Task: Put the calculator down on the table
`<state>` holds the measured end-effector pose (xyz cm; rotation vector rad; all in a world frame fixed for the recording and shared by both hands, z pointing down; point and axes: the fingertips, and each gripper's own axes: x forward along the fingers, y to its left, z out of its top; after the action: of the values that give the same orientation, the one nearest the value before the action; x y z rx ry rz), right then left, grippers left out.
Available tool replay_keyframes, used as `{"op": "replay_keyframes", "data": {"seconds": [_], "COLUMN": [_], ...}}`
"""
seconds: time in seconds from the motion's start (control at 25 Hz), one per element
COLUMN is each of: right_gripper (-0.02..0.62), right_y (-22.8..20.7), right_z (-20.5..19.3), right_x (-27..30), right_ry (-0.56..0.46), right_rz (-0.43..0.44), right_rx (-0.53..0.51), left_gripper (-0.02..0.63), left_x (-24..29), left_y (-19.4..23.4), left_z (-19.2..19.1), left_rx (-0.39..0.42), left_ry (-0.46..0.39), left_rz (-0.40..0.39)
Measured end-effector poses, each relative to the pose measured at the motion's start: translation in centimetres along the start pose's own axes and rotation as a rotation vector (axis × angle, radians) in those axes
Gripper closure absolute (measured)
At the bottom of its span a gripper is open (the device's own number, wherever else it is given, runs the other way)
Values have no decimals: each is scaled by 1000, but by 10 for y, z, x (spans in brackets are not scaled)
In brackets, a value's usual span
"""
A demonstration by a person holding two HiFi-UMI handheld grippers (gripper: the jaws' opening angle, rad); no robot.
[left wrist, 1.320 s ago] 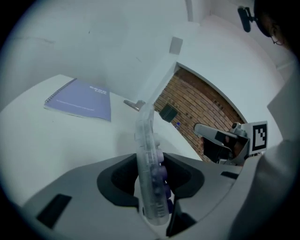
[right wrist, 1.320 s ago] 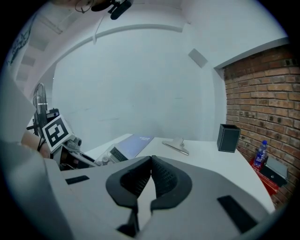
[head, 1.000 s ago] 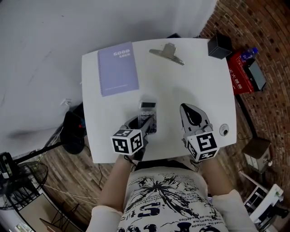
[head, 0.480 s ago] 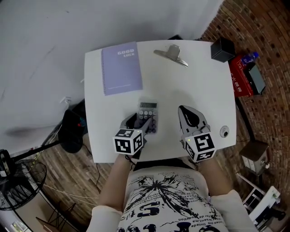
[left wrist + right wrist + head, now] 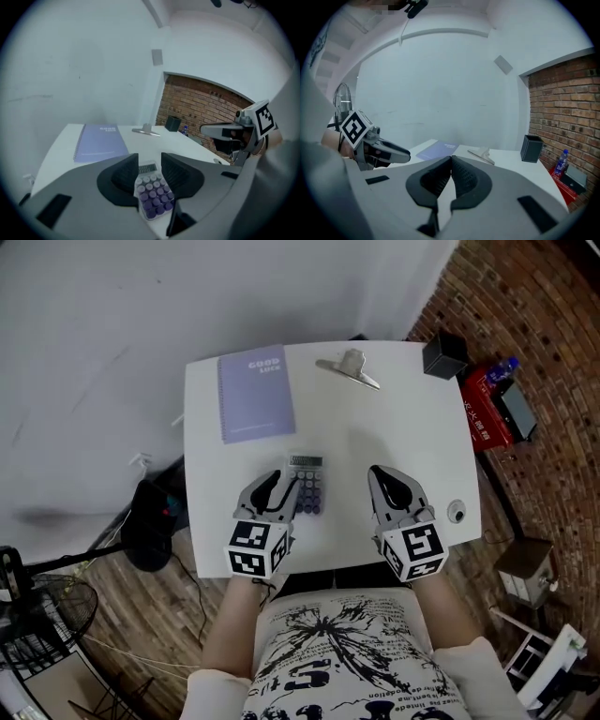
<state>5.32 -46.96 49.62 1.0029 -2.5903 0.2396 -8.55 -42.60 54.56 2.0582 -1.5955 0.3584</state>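
Calculator placement is pictured on a white table, where a lilac spiral notebook is laid at the far left. The left gripper is held just above and beside the calculator, its jaws apart and gripping nothing. They have just been closing a little, with the keypad seen through the gap but no pad pressed on it. The right gripper is held over bare table to the right, clenched on nothing. The calculator itself is seen lying flat, keys up, near the front middle of the table, so the set-down is judged done or nearly so. For a clean finish, the left jaws should be held clear of the casing and drawn straight back and up, so that the calculator is not dragged or tipped. A metal clip lies near the far edge. Only the head view shows the calculator's full outline resting on the table. Only the left gripper view shows the gap between pads and keypad, and only the right gripper view shows that gripper's jaws met.
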Motion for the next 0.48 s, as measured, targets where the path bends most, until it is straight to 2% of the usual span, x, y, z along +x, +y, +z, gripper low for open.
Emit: {"op": "replay_keyframes", "data": {"seconds": [0.2, 0.36, 0.48], "right_gripper": [580, 580, 581], "right_y": [13, 22, 27], "right_z": [31, 58, 74], "right_x": [-30, -54, -71], "right_ry": [-76, -152, -206], "right_rz": [1, 3, 8], "right_rx": [-27, -69, -100], "left_gripper": [494, 580, 592], "left_x": [-53, -92, -115], "left_y": [-21, -36, -46], "left_z": [51, 82, 96], "left_rx": [94, 137, 160], "left_ry": [-140, -246, -302], "left_rz": [1, -5, -38]}}
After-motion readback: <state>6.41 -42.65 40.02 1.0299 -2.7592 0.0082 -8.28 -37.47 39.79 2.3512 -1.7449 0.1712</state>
